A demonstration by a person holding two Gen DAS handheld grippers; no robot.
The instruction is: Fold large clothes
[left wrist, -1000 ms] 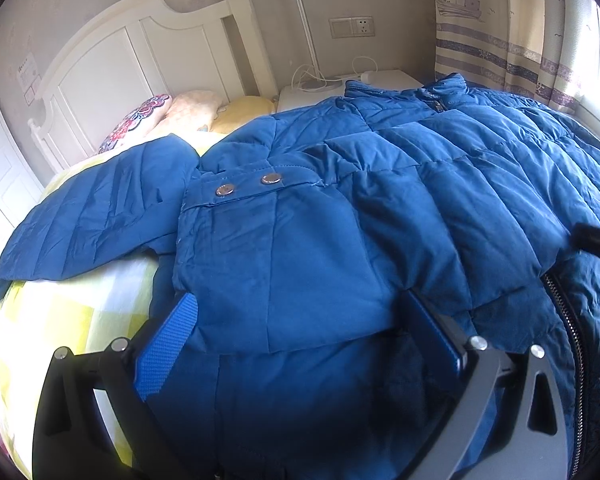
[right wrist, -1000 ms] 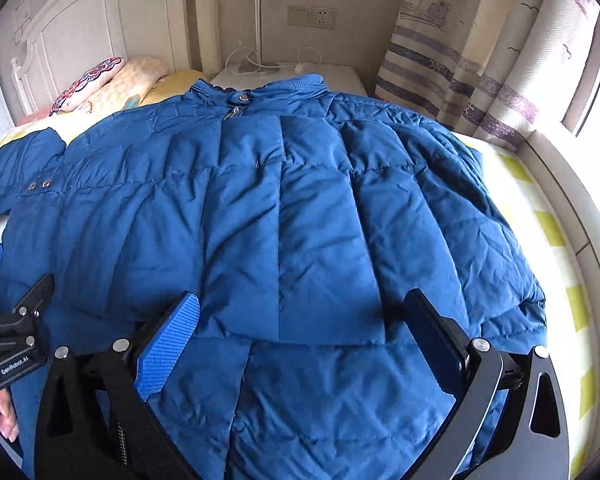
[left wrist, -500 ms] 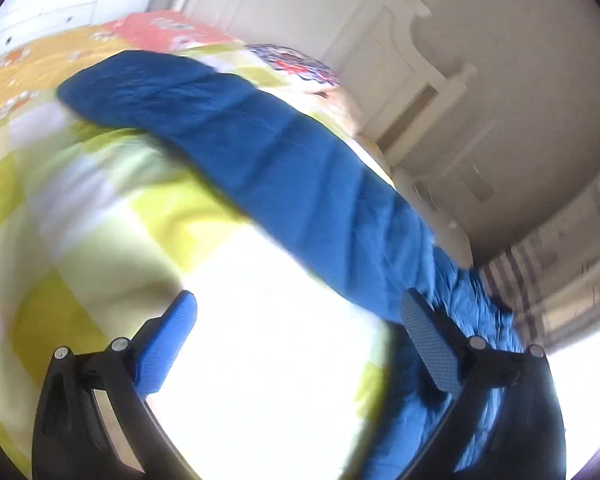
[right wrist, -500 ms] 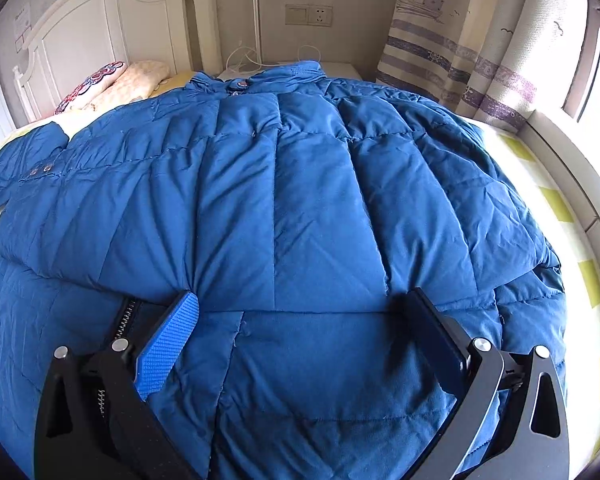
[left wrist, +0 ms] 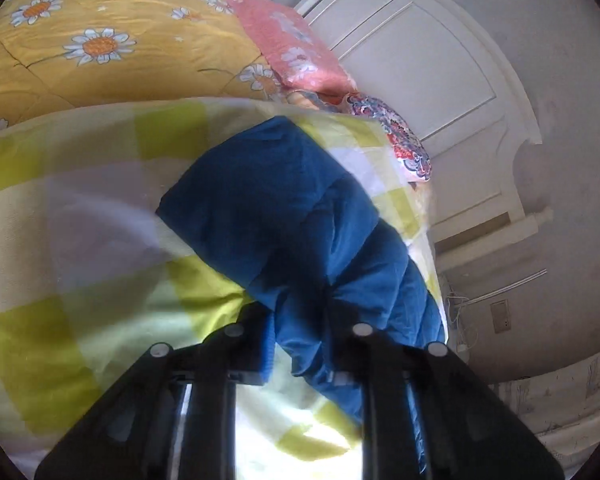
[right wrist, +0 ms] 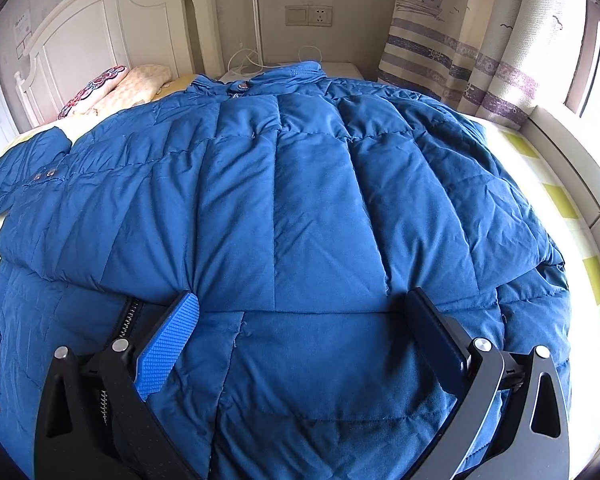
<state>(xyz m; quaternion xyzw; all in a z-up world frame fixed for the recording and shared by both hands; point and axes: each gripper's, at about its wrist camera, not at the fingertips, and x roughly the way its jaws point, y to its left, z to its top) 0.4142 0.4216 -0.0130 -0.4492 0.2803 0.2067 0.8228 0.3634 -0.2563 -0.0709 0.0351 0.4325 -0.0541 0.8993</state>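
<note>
Blue padded jacket on bed

Jacket (right wrist: 300,220): spread flat across checked bedsheet (right wrist: 556,196), collar toward headboard (right wrist: 100,32).
Sleeve (left wrist: 284,216): lying out over sheet, near patterned pillow (left wrist: 396,140).
Left tool (left wrist: 304,344): clamped together on sleeve fabric.
Right tool (right wrist: 300,332): jaws wide apart, hovering over jacket's lower body, gripping nothing.
</note>
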